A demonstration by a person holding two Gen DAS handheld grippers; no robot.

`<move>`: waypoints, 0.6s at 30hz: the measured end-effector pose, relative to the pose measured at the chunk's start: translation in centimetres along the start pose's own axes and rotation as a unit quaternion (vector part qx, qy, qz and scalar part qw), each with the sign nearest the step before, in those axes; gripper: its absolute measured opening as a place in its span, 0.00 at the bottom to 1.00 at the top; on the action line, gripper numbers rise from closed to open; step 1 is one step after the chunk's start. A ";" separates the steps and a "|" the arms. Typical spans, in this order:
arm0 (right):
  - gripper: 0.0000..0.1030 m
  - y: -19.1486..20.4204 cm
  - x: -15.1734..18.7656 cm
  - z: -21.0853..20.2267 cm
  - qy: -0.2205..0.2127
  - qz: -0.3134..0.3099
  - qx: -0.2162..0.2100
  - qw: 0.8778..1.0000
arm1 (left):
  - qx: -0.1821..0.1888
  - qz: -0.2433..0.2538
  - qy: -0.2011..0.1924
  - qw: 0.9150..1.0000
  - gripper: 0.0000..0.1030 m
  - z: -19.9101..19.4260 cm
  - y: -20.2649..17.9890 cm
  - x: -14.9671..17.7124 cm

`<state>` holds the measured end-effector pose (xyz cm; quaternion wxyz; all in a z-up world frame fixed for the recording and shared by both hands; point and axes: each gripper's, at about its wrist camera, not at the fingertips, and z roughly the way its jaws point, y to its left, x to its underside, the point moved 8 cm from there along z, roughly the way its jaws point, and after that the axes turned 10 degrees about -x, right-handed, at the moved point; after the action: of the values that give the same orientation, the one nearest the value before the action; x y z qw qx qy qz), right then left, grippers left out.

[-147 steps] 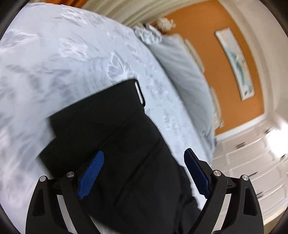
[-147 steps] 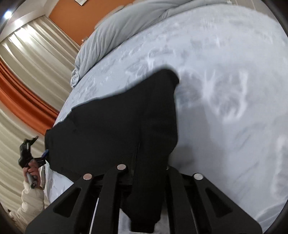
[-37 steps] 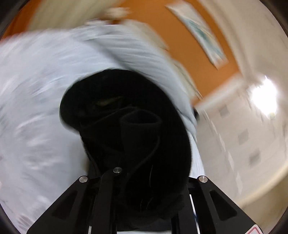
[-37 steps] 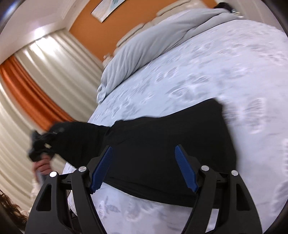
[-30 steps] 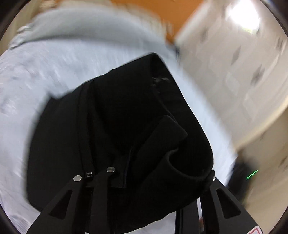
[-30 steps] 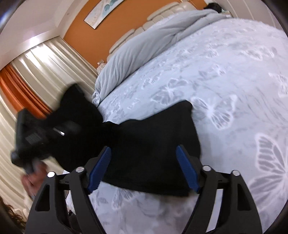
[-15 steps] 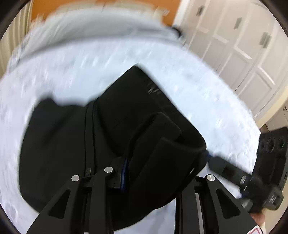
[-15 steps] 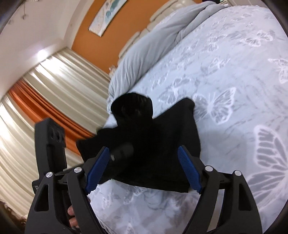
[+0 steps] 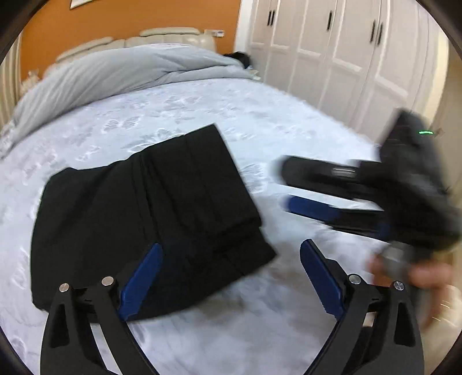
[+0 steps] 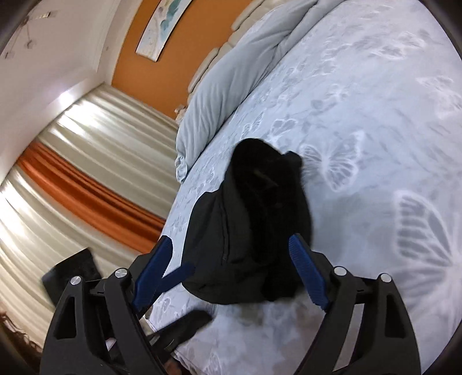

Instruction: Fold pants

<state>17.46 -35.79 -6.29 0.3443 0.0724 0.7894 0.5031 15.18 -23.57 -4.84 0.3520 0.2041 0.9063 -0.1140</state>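
Now my left tongs [image 9: 229,284] have just sprung wide, dropping the pants [image 9: 144,210] folded on the bed [image 9: 288,115]; right tongs [image 10: 231,268] gape empty.

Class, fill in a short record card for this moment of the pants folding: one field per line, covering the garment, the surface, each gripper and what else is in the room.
garment: black pants, folded into a compact stack, lying flat
surface: bed sheet, pale blue with butterfly print
left gripper: jaws have just been opening, now wide, nothing between the pads, near edge of the pants below
right gripper: jaws open, not gripping, pants ahead of it
bedding: grey duvet bunched at the head end
background: orange wall, white wardrobe doors, curtains
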 end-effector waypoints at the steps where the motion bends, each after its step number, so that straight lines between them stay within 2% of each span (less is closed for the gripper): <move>1: 0.79 0.4 -0.6 0.8 0.008 -0.016 0.007 1.000 | 0.015 -0.018 -0.006 1.000 0.92 -1.2 0.8 0.1; 3: 0.79 1.0 -1.4 2.8 0.031 -0.048 0.018 0.998 | 0.021 -0.051 -0.005 0.998 0.92 -2.4 3.4 0.5; 5: 0.77 0.5 -2.1 5.8 0.065 -0.073 0.037 0.995 | 0.010 -0.106 0.000 0.994 0.92 -3.2 8.1 0.9; 6: 0.51 -0.2 -2.2 7.8 0.095 -0.077 0.048 0.991 | 0.002 -0.130 0.005 0.991 0.92 -3.5 9.6 1.2; 7: 0.31 -0.3 -2.2 9.1 0.117 -0.083 0.054 0.988 | -0.008 -0.156 0.011 0.988 0.92 -3.6 11.2 1.3; 8: 0.03 0.3 -2.6 9.6 0.118 -0.099 0.063 0.986 | -0.017 -0.191 0.014 0.981 0.92 -3.7 13.7 1.4; 9: 0.03 2.6 -3.5 9.3 0.100 -0.130 0.050 0.985 | -0.024 -0.213 0.012 0.977 0.92 -5.7 14.0 2.6; 11: 0.02 5.1 -4.3 8.0 0.071 -0.157 0.032 0.985 | -0.047 -0.252 0.003 0.967 0.92 -6.6 17.6 2.8; 12: 0.02 4.4 -4.7 7.5 0.056 -0.157 0.038 0.985 | -0.058 -0.260 0.002 0.964 0.92 -6.8 18.8 2.9; 13: 0.02 2.2 -4.6 7.6 0.060 -0.144 0.070 0.985 | -0.067 -0.270 0.003 0.960 0.92 -6.8 20.2 3.0; 15: 0.07 -4.7 -3.1 7.9 0.097 -0.089 0.164 0.978 | -0.074 -0.289 0.011 0.954 0.93 -6.0 22.3 3.3; 16: 0.10 -6.1 -2.4 7.4 0.097 -0.060 0.170 0.979 | -0.074 -0.300 0.020 0.951 0.93 -5.1 23.1 3.5; 17: 0.15 -6.3 -2.0 6.6 0.083 -0.037 0.153 0.984 | -0.068 -0.313 0.031 0.947 0.93 -3.9 23.9 3.9; 18: 0.27 -5.6 -1.6 5.1 0.058 -0.022 0.132 0.989 | -0.061 -0.324 0.045 0.943 0.93 -2.5 24.5 4.1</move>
<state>23.08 -35.40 -11.55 0.2963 0.0703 0.8690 0.3901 22.00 0.35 -7.34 0.2664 -0.1179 0.9437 -0.1568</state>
